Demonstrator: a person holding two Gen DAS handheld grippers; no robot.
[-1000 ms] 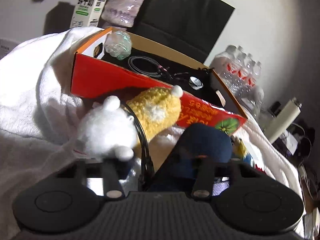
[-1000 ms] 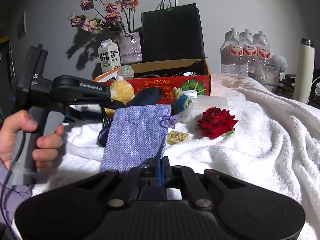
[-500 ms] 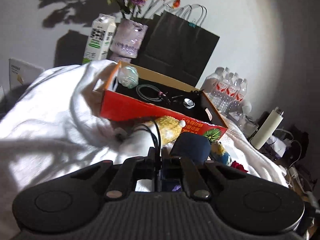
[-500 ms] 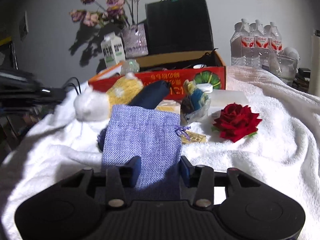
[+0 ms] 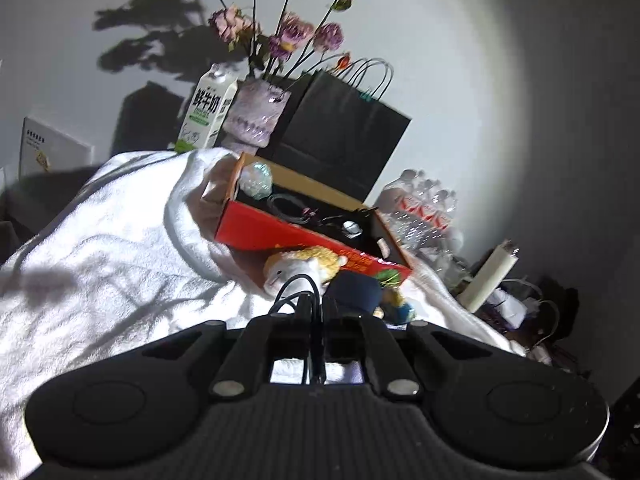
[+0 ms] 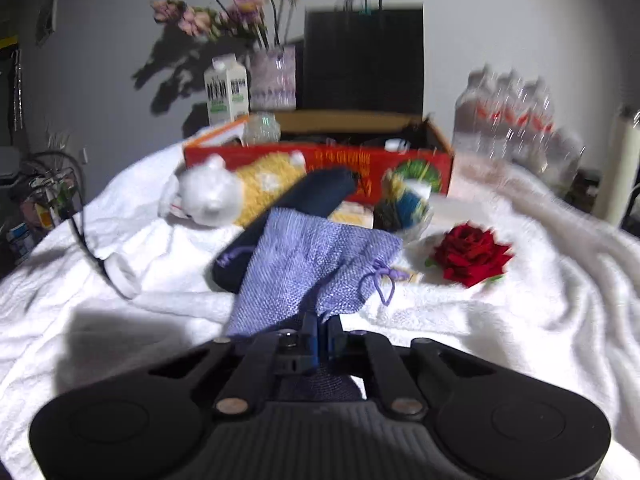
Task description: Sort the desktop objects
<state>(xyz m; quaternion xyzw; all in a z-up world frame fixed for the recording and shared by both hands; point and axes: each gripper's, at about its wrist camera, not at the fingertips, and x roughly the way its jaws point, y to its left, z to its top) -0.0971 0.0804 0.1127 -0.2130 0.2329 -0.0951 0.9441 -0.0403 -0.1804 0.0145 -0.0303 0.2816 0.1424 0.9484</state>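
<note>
The right gripper (image 6: 319,332) is closed on the bottom edge of the lavender pouch (image 6: 316,258) at centre frame; its long axis runs up and rightward, drawstring mouth at upper right. The left gripper (image 5: 316,312) is clamped on a black cable (image 5: 294,286) before the red box (image 5: 288,236).

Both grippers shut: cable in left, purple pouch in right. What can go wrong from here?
1. The right gripper pinches only one edge of the purple pouch, so the pouch may slip out when lifted.
2. The pouch lies over the navy case, so pulling it may drag the case.
3. The left gripper holds the black cable. Its white plug seems to trail on the towel and may snag.
</note>
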